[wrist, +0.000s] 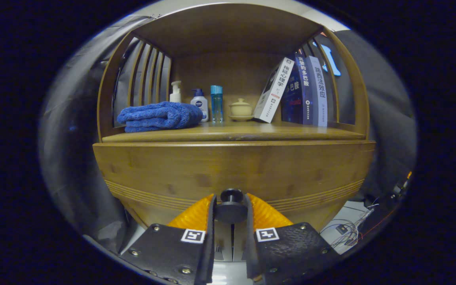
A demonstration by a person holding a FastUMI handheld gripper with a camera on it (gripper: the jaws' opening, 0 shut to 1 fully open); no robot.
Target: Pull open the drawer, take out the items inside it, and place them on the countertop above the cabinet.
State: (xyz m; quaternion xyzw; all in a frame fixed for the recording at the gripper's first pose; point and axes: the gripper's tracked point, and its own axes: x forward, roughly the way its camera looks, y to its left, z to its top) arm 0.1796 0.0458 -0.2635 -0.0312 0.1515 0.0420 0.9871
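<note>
The drawer knob (231, 196) sits low on the drawer front (232, 170), pinched between the two fingers of the gripper (231, 206), which press on it from either side, nearly together. Above the knob lies the countertop (232, 134). On it, left of the knob's line, a folded blue towel (158, 116); behind it three bottles (199, 103); a lidded cup (240, 109) near centre; books (297, 91) to the right.

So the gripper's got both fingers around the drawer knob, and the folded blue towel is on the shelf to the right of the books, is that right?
Not quite. The gripper view shows the folded blue towel at the opposite end of the shelf, left of the books, with bottles and a lidded cup in between. The rest holds: the gripper has both fingers around the drawer knob.
</note>
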